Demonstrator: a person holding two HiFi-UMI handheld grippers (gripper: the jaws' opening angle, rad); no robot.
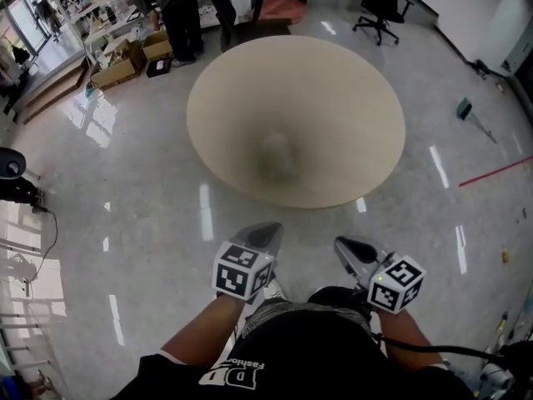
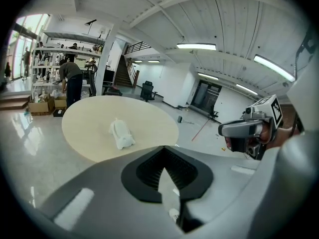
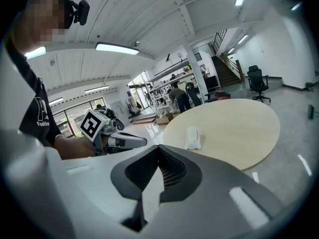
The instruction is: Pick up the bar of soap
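Note:
The bar of soap (image 1: 276, 155) is a pale white lump lying on the round beige table (image 1: 333, 82), toward its near side; it is blurred in the head view. It also shows as the soap (image 2: 121, 134) in the left gripper view and the soap (image 3: 192, 137) in the right gripper view. Both grippers hover over the floor, well short of the table's near edge. My left gripper (image 1: 265, 232) has its jaws together with nothing between them. My right gripper (image 1: 346, 247) beside it looks the same, shut and empty.
A person (image 1: 171, 7) bends over shelves at the back left, beside cardboard boxes (image 1: 125, 61). An office chair (image 1: 381, 2) stands beyond the table. A red line (image 1: 495, 172) crosses the glossy floor on the right. A black stand and its cable (image 1: 10, 165) sit at the left edge.

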